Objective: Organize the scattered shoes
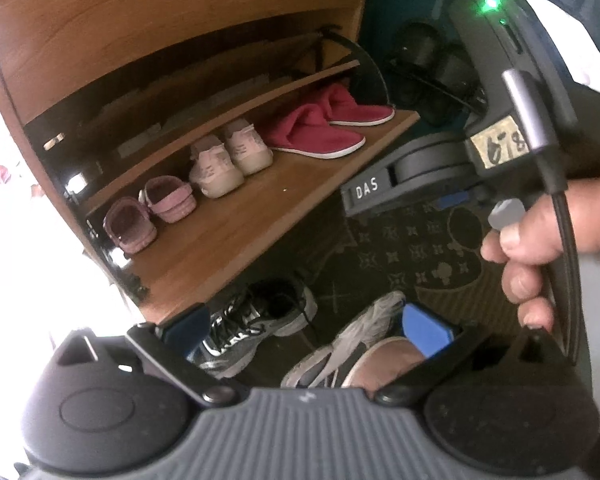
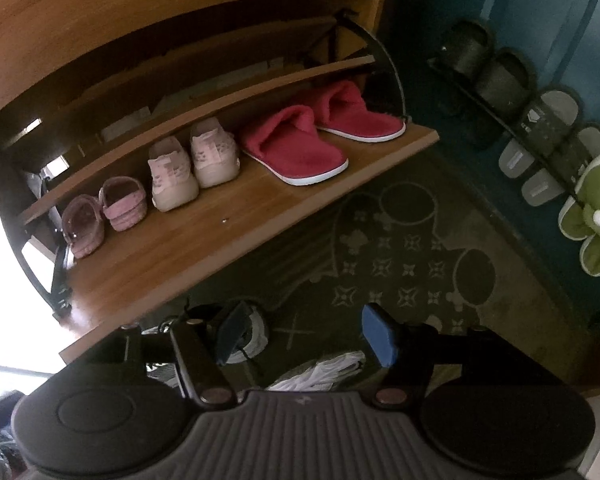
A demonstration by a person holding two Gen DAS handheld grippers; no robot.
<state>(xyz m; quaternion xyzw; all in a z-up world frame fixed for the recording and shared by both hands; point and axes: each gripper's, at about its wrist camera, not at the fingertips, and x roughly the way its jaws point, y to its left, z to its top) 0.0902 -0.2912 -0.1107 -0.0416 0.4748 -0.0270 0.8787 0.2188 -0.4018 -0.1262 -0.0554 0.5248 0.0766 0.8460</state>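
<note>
Shoes sit in pairs on the wooden shelf [image 2: 228,240] ahead of both your claws: small pink clogs [image 2: 104,216], pale pink sneakers [image 2: 192,162] and fuzzy red slippers [image 2: 320,136], toes pointing out. Your left claw [image 1: 304,328] is spread wide, empty, above a grey sneaker with black laces [image 1: 256,320] and a light grey sneaker [image 1: 340,344] lying on the patterned rug [image 1: 412,248]. Your right claw [image 2: 304,336] is also wide and empty over those same sneakers.
</note>
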